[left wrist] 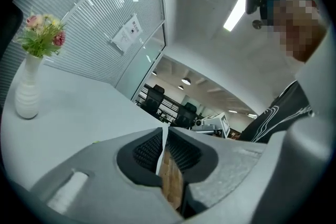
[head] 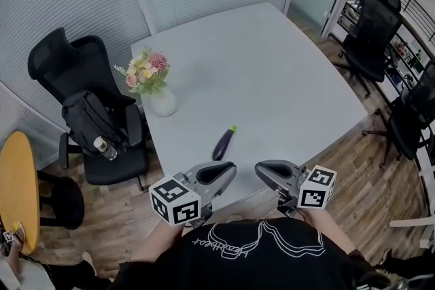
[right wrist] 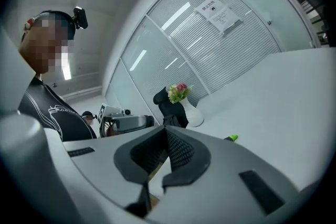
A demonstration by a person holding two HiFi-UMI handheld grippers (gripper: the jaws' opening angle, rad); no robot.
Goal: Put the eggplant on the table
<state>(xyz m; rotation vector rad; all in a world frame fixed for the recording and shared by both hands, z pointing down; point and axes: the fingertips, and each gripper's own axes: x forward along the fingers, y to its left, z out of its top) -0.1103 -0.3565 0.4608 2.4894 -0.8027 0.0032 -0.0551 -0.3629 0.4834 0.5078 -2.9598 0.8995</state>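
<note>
Since the eggplant [head: 223, 143] is already lying on the bench [head: 285, 64], near its front edge and apart from both claws, I am judging the placing step done. I am holding my left claw [head: 228, 170] and right claw [head: 262, 172] closed on nothing, at the bench's near edge. Next I am expecting only to draw back without nudging it.

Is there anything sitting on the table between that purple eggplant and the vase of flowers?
Nothing. In the head view, the table is bare between the eggplant and the vase of flowers.
</note>
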